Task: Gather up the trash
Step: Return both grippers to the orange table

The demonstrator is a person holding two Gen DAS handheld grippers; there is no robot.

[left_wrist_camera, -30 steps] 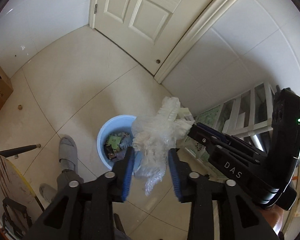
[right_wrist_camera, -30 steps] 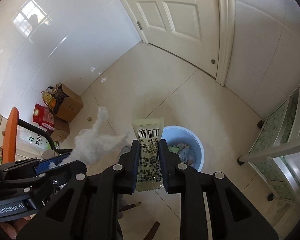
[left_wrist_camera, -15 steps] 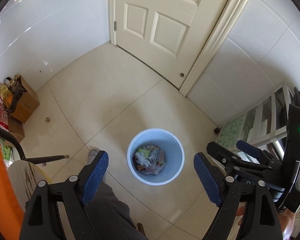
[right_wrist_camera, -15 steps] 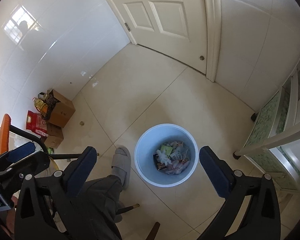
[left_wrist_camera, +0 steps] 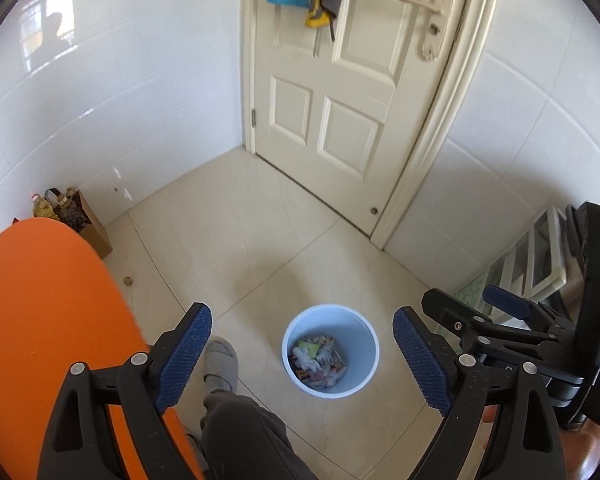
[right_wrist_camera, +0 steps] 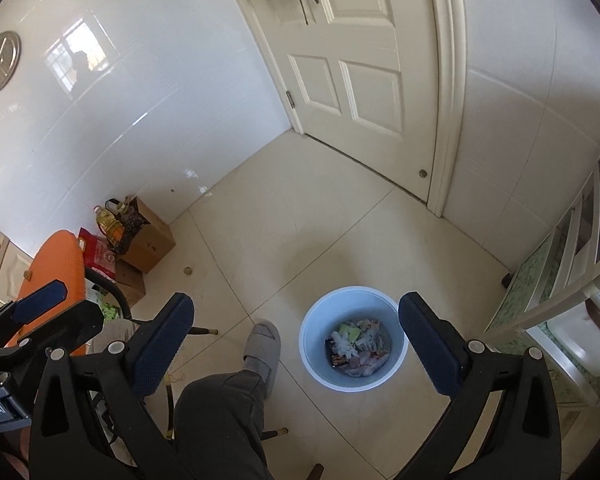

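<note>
A light blue trash bin (left_wrist_camera: 363, 334) stands on the tiled floor, also in the right wrist view (right_wrist_camera: 314, 340). Inside lies mixed trash (left_wrist_camera: 318, 362), wrappers and crumpled plastic, seen too in the right wrist view (right_wrist_camera: 358, 348). My left gripper (left_wrist_camera: 302, 354) is open and empty, held high above the bin. My right gripper (right_wrist_camera: 296, 344) is open and empty, also high above the bin. The right gripper shows at the right edge of the left wrist view (left_wrist_camera: 504, 308).
A person's leg and grey slipper (right_wrist_camera: 262, 346) stand left of the bin. An orange chair (left_wrist_camera: 40, 320) is at the left. Cardboard boxes with bottles (right_wrist_camera: 144, 236) sit by the white wall. A white door (left_wrist_camera: 340, 100) is ahead, a white shelf unit (right_wrist_camera: 572, 280) at right.
Both grippers opened and dropped the crumpled plastic and the snack wrapper into the bin, then rose higher above it. The views tilted up toward the door.
</note>
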